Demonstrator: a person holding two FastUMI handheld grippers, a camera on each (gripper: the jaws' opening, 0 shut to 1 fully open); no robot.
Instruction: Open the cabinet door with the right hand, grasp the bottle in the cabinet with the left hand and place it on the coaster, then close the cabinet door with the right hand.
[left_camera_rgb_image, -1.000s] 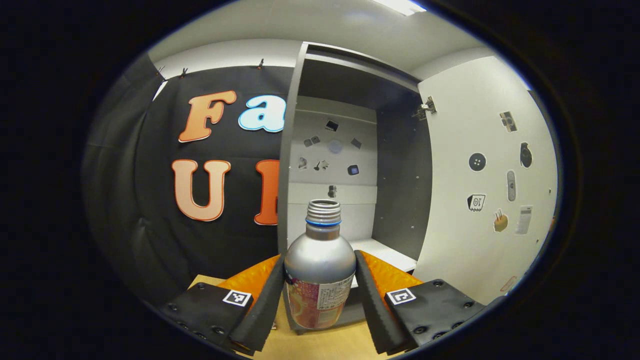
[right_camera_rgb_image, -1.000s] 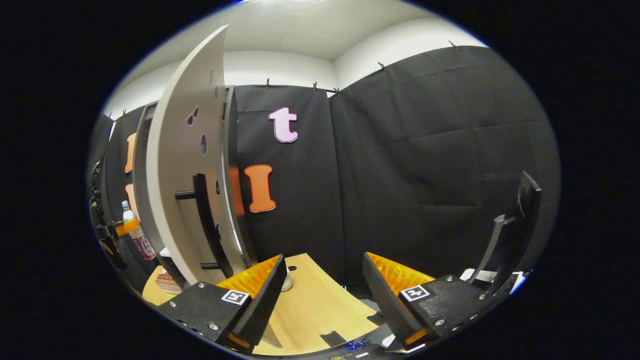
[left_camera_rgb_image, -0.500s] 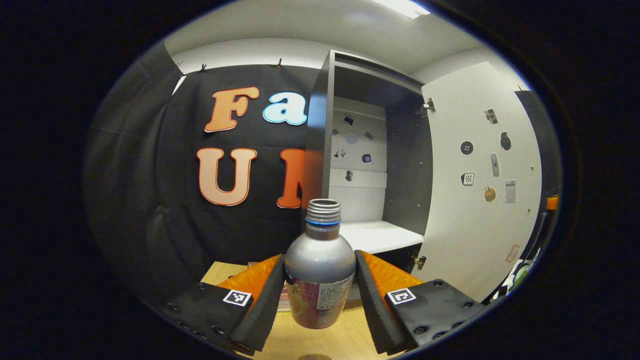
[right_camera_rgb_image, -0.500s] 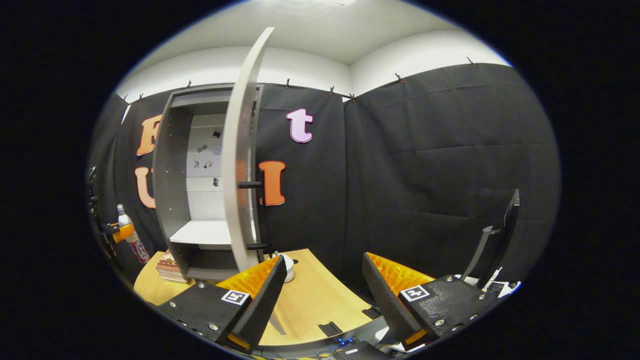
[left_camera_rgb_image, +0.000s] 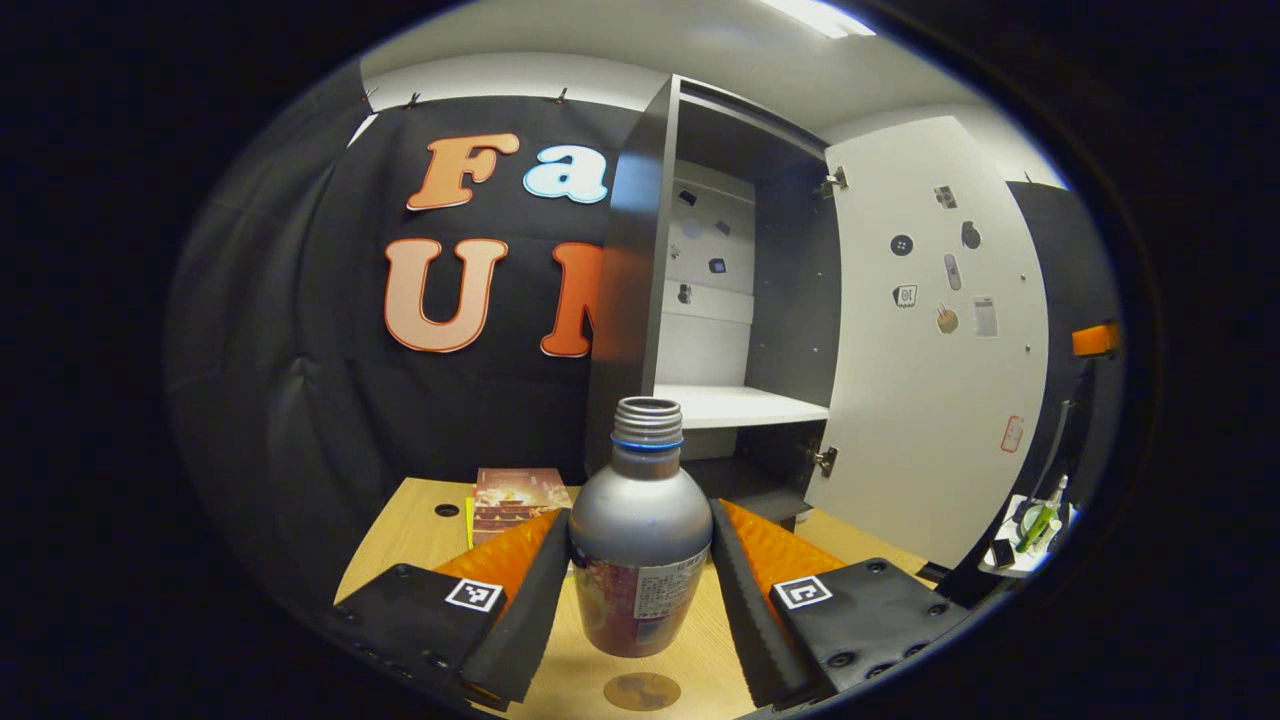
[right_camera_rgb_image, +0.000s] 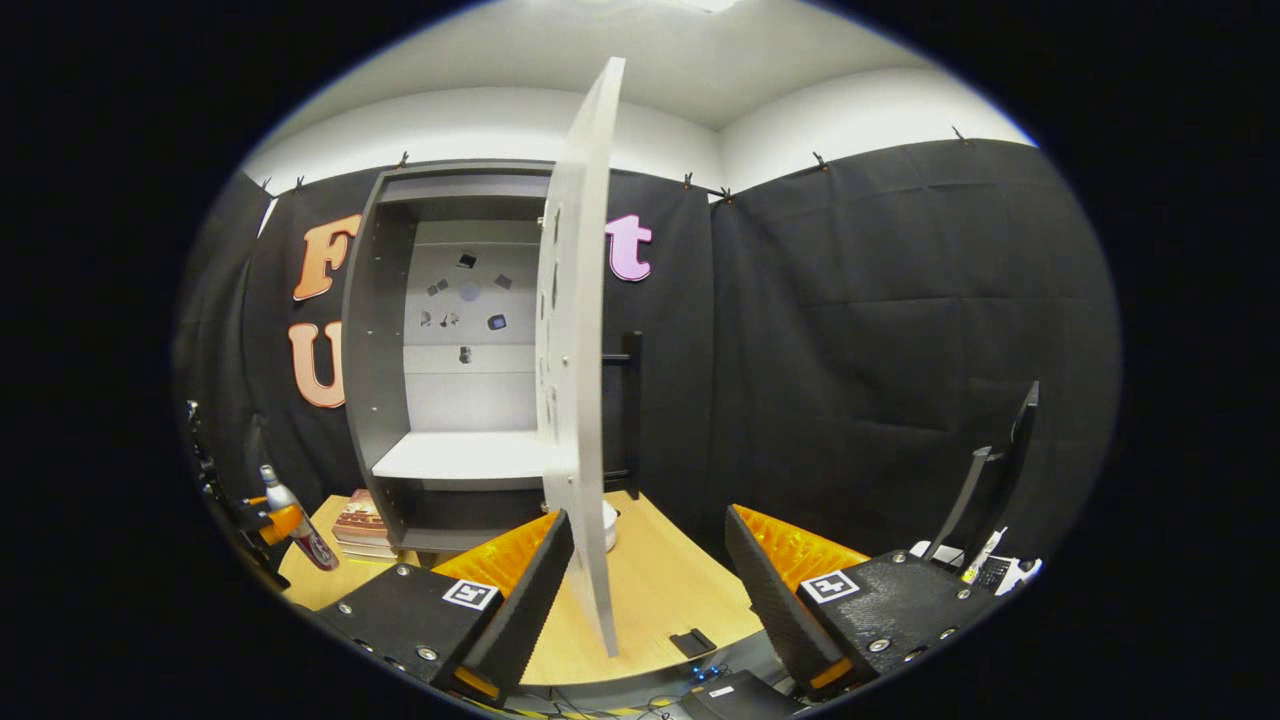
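Observation:
My left gripper (left_camera_rgb_image: 640, 590) is shut on a silver bottle (left_camera_rgb_image: 640, 530) with an open threaded neck and a printed label, held upright above the wooden table (left_camera_rgb_image: 420, 520). A round brown coaster (left_camera_rgb_image: 641, 691) lies on the table just below the bottle. The grey cabinet (left_camera_rgb_image: 640, 300) stands ahead with its white door (left_camera_rgb_image: 930, 340) swung wide open. In the right gripper view, my right gripper (right_camera_rgb_image: 650, 590) is open and holds nothing, with the door (right_camera_rgb_image: 575, 380) edge-on just beyond its fingers. The bottle (right_camera_rgb_image: 295, 520) shows far left there.
A stack of books (left_camera_rgb_image: 515, 492) lies on the table left of the cabinet (right_camera_rgb_image: 440, 350). A small white object (right_camera_rgb_image: 608, 525) sits behind the door's foot. A monitor on a stand (right_camera_rgb_image: 1000, 460) is at the right, and small items (left_camera_rgb_image: 1030, 520) lie at the far right.
My left gripper has drawn back and down from the cabinet with the bottle, bringing the coaster into sight. The right gripper view has swung, so the door now stands edge-on at centre.

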